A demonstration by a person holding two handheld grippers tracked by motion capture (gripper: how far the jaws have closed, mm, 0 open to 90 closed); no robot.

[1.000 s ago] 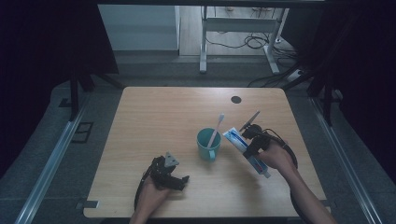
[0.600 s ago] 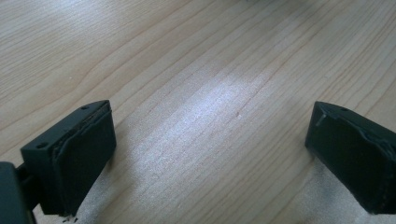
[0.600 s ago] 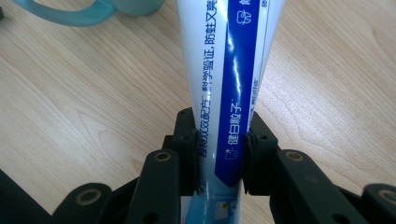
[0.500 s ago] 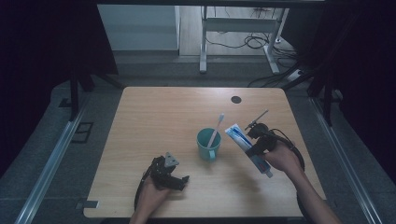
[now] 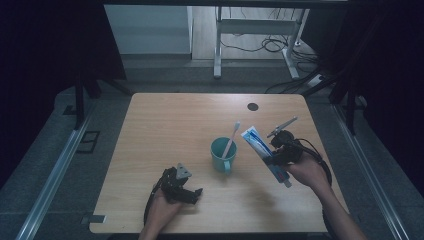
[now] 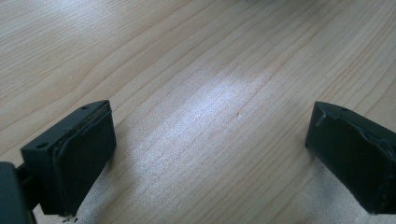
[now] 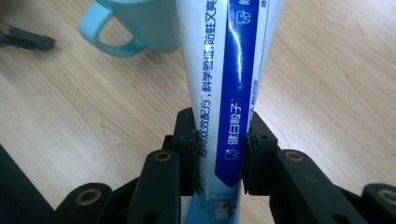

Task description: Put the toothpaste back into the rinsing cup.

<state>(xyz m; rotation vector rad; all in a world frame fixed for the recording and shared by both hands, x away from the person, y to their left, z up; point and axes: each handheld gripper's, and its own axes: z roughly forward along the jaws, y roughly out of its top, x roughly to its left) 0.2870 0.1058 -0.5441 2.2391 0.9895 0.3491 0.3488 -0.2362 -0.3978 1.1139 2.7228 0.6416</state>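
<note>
A teal mug (image 5: 222,154) stands right of the table's middle with a white toothbrush (image 5: 231,136) leaning in it. My right gripper (image 5: 276,156) is shut on a white and blue toothpaste tube (image 5: 256,142) and holds it off the table, just right of the mug, flat end up and toward the mug, cap (image 5: 286,183) by the hand. In the right gripper view both pads press the tube (image 7: 229,70) near its lower part, with the mug (image 7: 140,23) behind. My left gripper (image 5: 179,188) rests on the wood near the front edge, its jaws wide apart around bare table (image 6: 210,140).
A black round grommet (image 5: 253,106) sits near the table's far edge. Black cables loop by each hand, one beside the right wrist (image 5: 322,165). Bare wood stretches across the table's left and far half (image 5: 170,125). Beyond the table lie floor rails, desk legs and cords.
My right gripper has lifted the toothpaste tube off the table and carried it slightly farther back and right. The left gripper, mug and toothbrush have stayed put.
</note>
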